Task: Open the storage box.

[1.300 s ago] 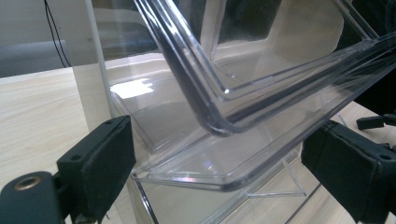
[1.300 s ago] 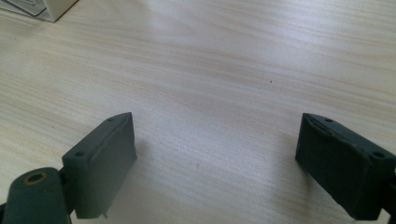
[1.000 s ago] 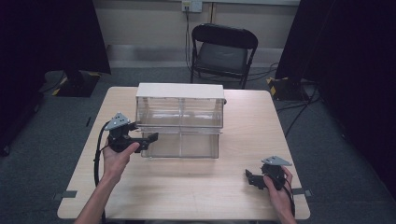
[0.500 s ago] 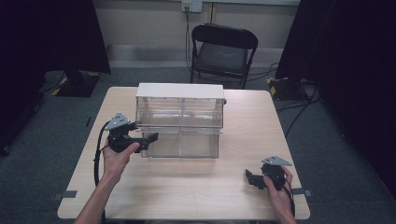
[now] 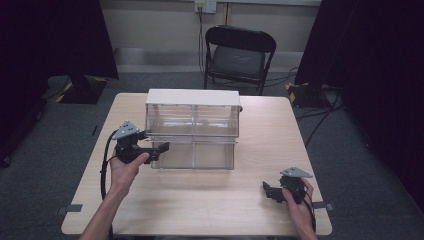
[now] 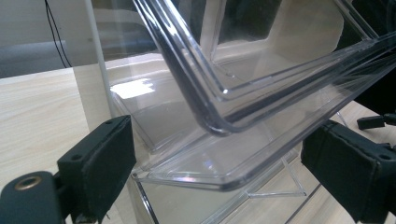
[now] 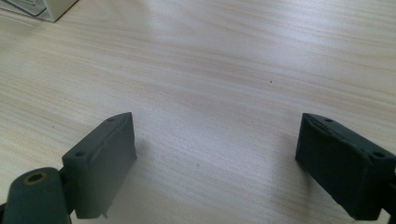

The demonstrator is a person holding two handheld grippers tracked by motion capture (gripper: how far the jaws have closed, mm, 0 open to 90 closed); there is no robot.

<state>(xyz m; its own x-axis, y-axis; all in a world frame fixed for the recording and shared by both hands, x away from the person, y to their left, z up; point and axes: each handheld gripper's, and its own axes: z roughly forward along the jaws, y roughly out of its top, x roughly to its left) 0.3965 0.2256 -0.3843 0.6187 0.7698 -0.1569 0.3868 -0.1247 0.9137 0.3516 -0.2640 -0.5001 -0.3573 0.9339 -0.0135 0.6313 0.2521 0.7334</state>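
Note:
A clear plastic drawer unit (image 5: 192, 127) with a white top stands mid-table. Its lower drawer (image 5: 195, 156) juts out a little toward the front. My left gripper (image 5: 162, 150) is at the unit's left front corner, jaws pointing right. In the left gripper view the left gripper (image 6: 224, 163) is open wide, and the drawer's rounded clear corner (image 6: 219, 126) sits between the pads without either visibly pressing it. My right gripper (image 5: 267, 192) rests low near the table's front right, jaws pointing left. In the right gripper view the right gripper (image 7: 217, 154) is open over bare wood.
The light wooden table (image 5: 260, 130) has free room right of the unit and along its front. A black folding chair (image 5: 237, 55) stands behind the table. A corner of the white unit (image 7: 44, 9) shows in the right gripper view.

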